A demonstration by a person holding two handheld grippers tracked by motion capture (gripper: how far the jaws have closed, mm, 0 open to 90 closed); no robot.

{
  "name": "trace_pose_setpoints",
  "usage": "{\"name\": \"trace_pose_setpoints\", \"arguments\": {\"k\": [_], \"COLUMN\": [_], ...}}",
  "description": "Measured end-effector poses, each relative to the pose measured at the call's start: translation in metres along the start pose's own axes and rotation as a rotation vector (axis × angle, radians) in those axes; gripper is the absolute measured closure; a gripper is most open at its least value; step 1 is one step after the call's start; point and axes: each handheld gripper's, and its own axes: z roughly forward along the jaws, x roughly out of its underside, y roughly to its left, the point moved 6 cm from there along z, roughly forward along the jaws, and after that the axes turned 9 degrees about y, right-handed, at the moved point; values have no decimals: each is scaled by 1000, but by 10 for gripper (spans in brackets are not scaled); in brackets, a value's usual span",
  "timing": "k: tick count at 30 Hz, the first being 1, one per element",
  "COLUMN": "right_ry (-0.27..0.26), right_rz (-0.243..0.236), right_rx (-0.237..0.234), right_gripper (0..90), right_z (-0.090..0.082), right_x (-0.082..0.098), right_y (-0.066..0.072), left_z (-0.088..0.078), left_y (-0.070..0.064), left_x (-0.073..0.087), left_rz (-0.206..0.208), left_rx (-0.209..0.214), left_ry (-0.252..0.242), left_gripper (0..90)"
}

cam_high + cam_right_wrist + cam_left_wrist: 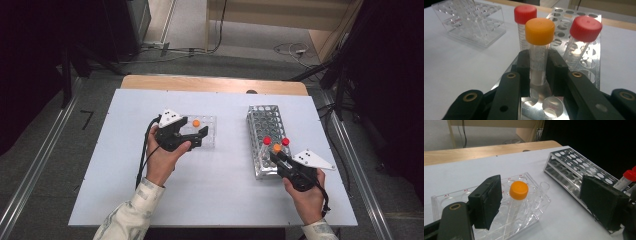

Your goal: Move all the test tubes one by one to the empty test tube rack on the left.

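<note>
My right gripper [538,67] is shut on an orange-capped tube [539,31], its pads pressing the clear body just below the cap. That tube stands in the near end of a metal rack [594,50], between two red-capped tubes [525,14] [585,28]. In the high view this gripper [276,155] is at the rack's [264,125] near end. My left gripper [544,202] is open, its jaws wide apart. Ahead of them a second orange-capped tube [518,190] stands in a clear plastic rack [454,197]. From above, the left gripper [200,136] sits at that rack's [207,122] near left side.
The two racks stand on a white tabletop [225,185] with bare surface between them and toward the near edge. Most holes of the metal rack are unfilled. A wooden strip [215,84] runs along the table's far edge, with floor and cables beyond.
</note>
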Motion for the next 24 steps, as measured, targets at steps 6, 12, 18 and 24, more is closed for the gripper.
{"name": "trace_pose_setpoints", "arguments": {"k": [6,12,18,24], "right_ry": [-49,-92,-118,-127], "right_rz": [18,17,16,10], "right_rx": [-9,-5,-9,-21], "right_gripper": [714,714,714,715], "right_z": [-16,-30,-39,-43], "right_x": [-12,-22,-27,-30], "right_y": [-1,0,0,4], "left_z": [0,1,2,0], "left_y": [0,0,-1,-2], "left_x": [1,1,2,1], "left_rz": [3,4,8,12], "left_rx": [-4,-4,-7,-4], "left_ry": [7,12,21,15], "left_gripper": [185,179,178,179]}}
